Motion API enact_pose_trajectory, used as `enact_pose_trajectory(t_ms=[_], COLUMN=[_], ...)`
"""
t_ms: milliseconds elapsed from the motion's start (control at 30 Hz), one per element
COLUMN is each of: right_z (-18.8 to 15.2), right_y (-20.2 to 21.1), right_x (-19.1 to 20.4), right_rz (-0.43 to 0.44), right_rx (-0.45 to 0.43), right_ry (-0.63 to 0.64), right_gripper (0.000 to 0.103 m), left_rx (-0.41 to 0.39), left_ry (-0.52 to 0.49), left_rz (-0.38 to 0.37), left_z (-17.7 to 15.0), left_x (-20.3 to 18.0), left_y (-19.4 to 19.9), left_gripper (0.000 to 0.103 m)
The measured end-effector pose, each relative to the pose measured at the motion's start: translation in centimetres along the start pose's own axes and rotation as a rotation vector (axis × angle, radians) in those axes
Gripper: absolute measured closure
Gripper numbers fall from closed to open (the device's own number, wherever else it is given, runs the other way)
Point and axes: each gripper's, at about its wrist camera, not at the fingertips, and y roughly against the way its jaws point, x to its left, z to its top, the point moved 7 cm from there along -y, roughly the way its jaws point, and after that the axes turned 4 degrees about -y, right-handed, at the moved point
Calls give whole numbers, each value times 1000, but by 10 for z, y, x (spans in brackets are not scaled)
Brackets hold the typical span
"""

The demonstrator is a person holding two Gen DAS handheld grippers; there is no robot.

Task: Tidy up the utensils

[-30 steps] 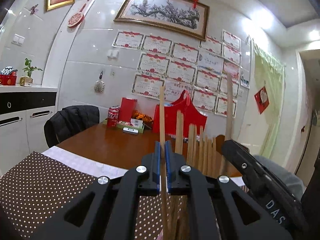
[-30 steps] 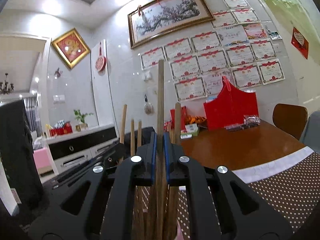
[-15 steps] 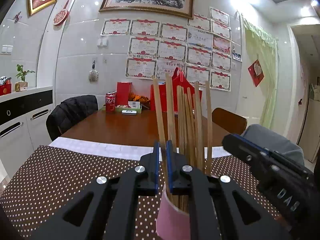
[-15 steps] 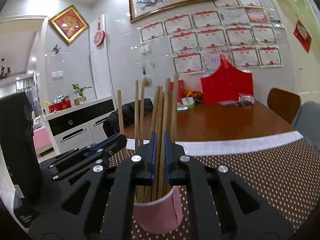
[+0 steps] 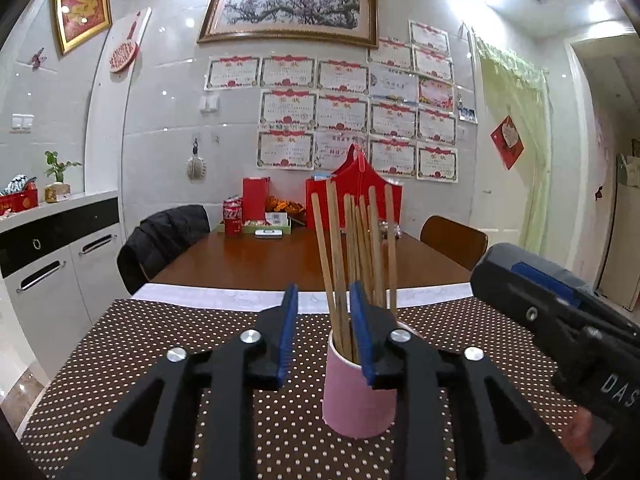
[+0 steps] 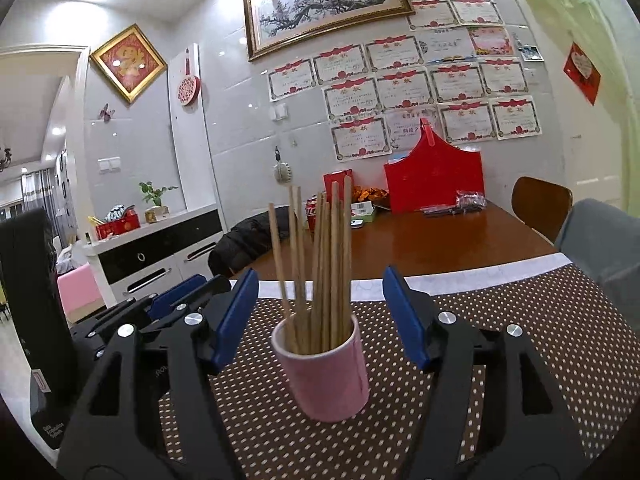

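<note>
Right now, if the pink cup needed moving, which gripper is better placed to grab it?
Probably right: the right gripper is open wider, framing the pink cup; the left gripper sits off-centre.

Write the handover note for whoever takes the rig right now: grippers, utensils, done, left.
Left hand-held gripper: jaws have just been opening, part open, nothing pinched; the chopsticks stand ahead of its jaws.
Right hand-held gripper: jaws have just been opening, wide open, empty, apart from the pink cup.
Things: the chopsticks all stand upright in the pink cup on the dotted mat.
Done: both grippers let go; chopsticks sit in the cup.
Left: no loose utensils in view; check the table outside the frames.
</note>
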Motion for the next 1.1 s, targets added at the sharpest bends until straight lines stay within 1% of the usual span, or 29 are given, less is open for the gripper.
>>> enact_pose_trajectory(t_ms=[100,167,267,367,400,467,533,667,767,900,1033,1100], right_z=[0,0,-3,-6,-8,-13,-18,-30,-36,-45,-52,-57], right_y=[18,29,47,64,69,79,85,97,103,110,112,113], right_x=[5,7,10,12,12,11,10,5,3,5,8,9], right_rz=[-11,-15,-19,-23,-26,-46,-60,-95,-122,-156,-167,-180], right_rx=[-19,-25,-34,-49,-60,-90,-97,-117,-134,-158,-176,-184], right_ry=[-1,-8,-18,-25,-24,-15,-9,0,26,65,82,91], right_gripper=[31,30,27,25,23,20,19,18,17,16,15,15], left_rx=[-26,-36,-37,-7,6,23,31,11,12,6,-30,-43], left_ry=[-16,-21,-17,-12,-7,0,2,-1,10,-19,-49,-48], left_rz=[4,2,-8,-19,-16,-11,-7,23,21,16,35,49], left_z=[4,5,4,-3,-6,-10,-16,-24,-32,-44,-53,-57], left_x=[-5,-8,-13,-18,-19,-19,-20,-18,-17,-17,-19,-19], left_y=[21,35,55,67,71,76,82,93,97,98,101,103], left_gripper=[65,55,50,49,49,45,45,44,43,43,43,43])
